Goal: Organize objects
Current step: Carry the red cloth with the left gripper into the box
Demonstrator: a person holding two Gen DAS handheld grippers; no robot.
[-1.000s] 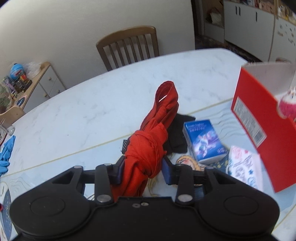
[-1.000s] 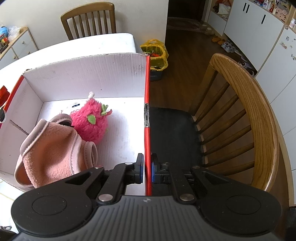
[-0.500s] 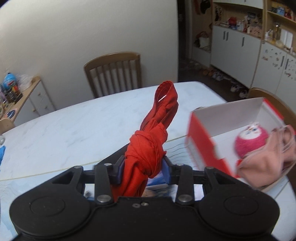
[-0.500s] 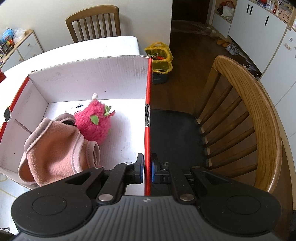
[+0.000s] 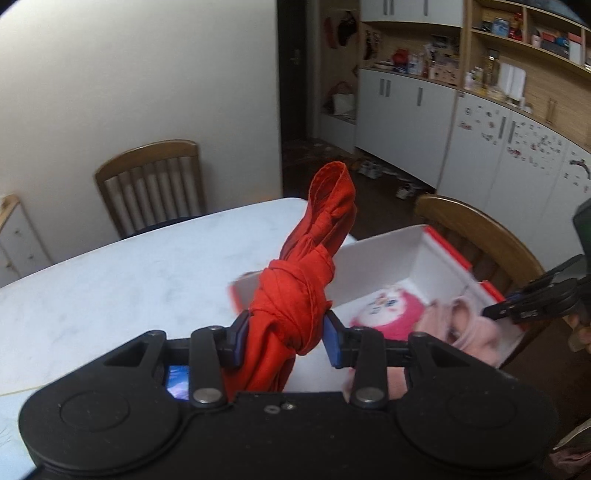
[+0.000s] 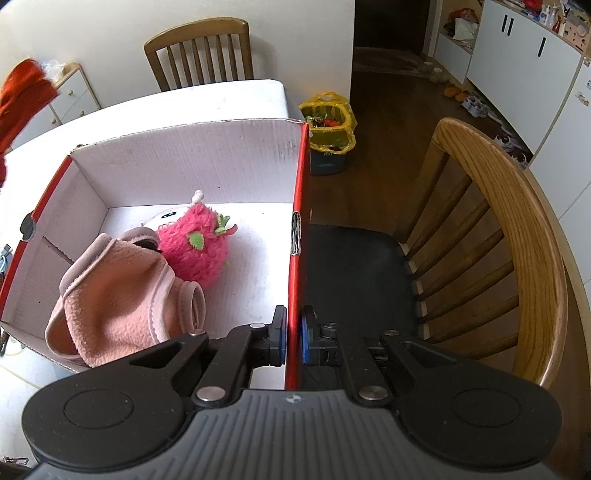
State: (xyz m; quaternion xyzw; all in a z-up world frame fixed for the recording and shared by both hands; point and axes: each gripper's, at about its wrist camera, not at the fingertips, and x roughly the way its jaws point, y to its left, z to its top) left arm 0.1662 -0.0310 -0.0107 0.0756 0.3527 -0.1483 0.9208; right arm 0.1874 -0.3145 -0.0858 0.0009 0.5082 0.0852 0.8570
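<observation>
The left gripper (image 5: pixel 282 338), clenched on the knotted red cloth (image 5: pixel 295 295), has swung from the table clutter to above the red cardboard box (image 6: pixel 299 206), whose wall the right gripper (image 6: pixel 293 338) still pinches, so release appears next.

a white marble table (image 6: pixel 207 96) carries the red-and-white box (image 6: pixel 184 162).

White marble-look table (image 5: pixel 122 280) against a plain pale wall (image 5: pixel 147 74). Slat-back wooden chair (image 5: pixel 151 184) at its far side, a second wooden chair (image 6: pixel 491 236) with dark seat nearer. Dark wood floor (image 6: pixel 391 110); yellow bag (image 6: pixel 328 125) on it. White cabinets (image 5: pixel 406 122) under cluttered shelves (image 5: pixel 517 33). Dark doorway (image 5: pixel 299 92), possibly a hall. Soft daylight.
</observation>
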